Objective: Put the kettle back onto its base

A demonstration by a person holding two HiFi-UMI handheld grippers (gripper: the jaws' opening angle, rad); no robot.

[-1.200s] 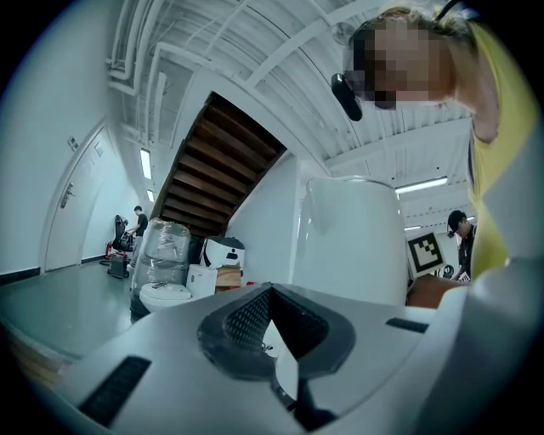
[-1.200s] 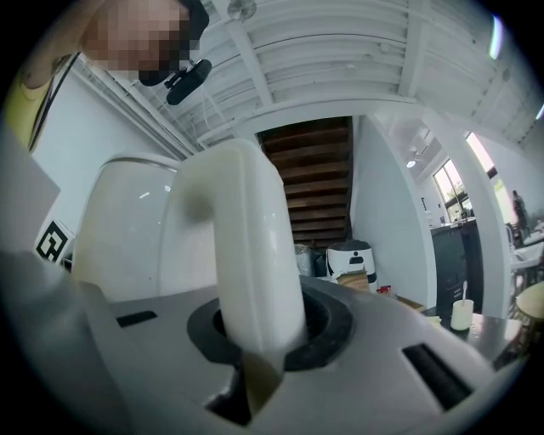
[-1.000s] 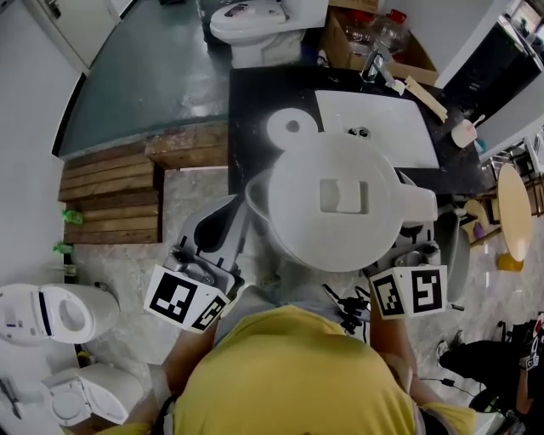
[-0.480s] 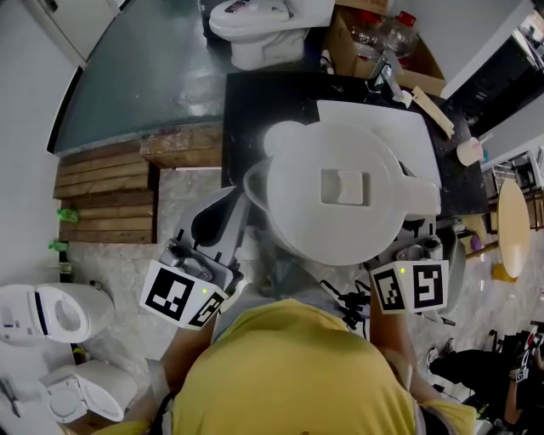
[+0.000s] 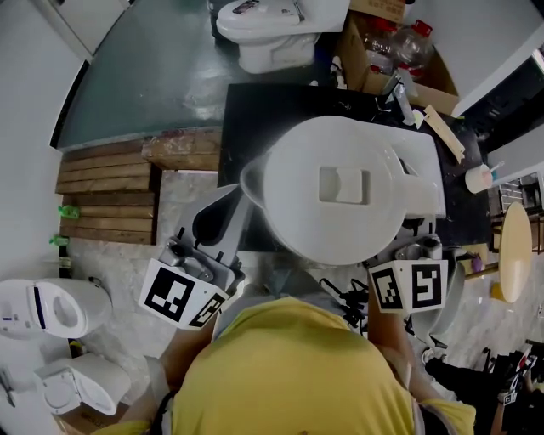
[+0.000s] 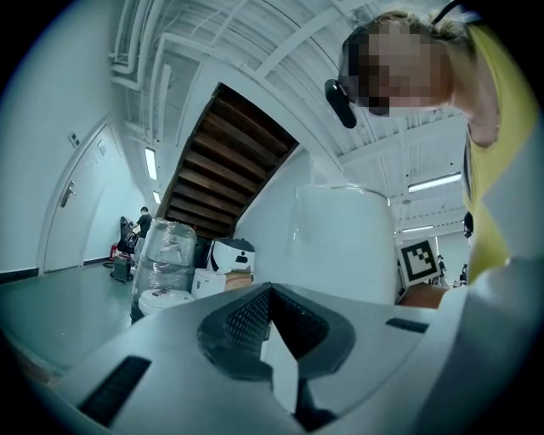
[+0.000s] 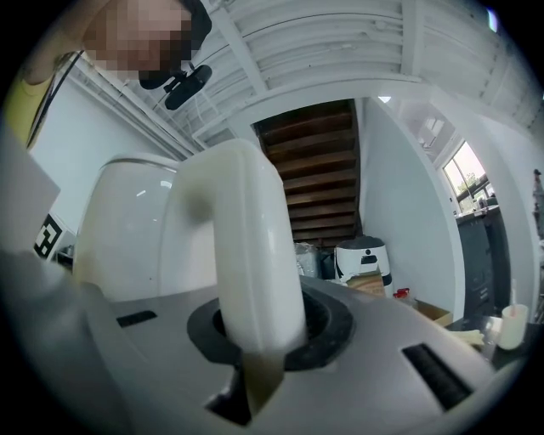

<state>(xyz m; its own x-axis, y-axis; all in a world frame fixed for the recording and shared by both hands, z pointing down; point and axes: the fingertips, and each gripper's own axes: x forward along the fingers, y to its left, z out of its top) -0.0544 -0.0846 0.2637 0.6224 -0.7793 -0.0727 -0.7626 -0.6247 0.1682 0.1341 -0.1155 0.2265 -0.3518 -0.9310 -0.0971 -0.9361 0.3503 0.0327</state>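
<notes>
A large white kettle (image 5: 340, 191) fills the middle of the head view, seen from above over the black counter (image 5: 255, 110). Its base is hidden under it. My right gripper (image 5: 415, 231) is shut on the kettle's handle (image 7: 246, 255), which stands upright in the notch between the pads (image 7: 255, 348). The kettle's body (image 7: 127, 229) rises to the left of the handle. My left gripper (image 5: 231, 208) sits beside the spout side of the kettle. In the left gripper view its jaws (image 6: 276, 340) are closed together with nothing gripped, and the kettle's wall (image 6: 348, 246) stands just ahead.
A white sink basin (image 5: 425, 144) is set in the counter behind the kettle, with a tap and small items at its far edge. A toilet (image 5: 272, 25) and a cardboard box with bottles (image 5: 395, 42) stand beyond. A wooden pallet (image 5: 106, 195) lies at left.
Both grippers and the kettle have moved forward over the counter. The round white base, visible on the counter one second ago, is now covered by the kettle.
</notes>
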